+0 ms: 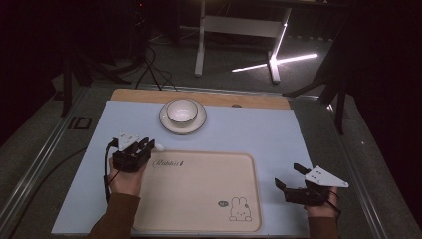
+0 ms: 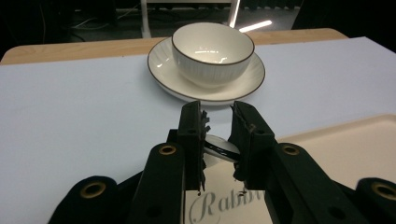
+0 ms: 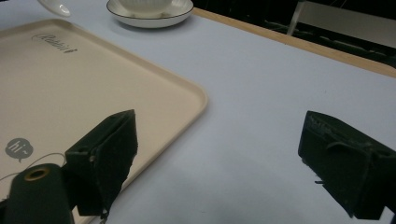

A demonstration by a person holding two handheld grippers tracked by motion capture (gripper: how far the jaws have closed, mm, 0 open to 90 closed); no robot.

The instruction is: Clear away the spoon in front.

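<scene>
Two hands are seen at the near edge of the table in the high view, the left gripper [image 1: 142,145] at the far left corner of the tray [image 1: 199,199], the right gripper [image 1: 291,178] on the blue mat [image 1: 278,134] beside the tray's right edge. From the left gripper view its jaws are clamped on a white spoon [image 2: 220,147], before the bowl [image 2: 212,51] on its plate [image 2: 252,79]. From the right gripper view those jaws are held wide apart.
</scene>
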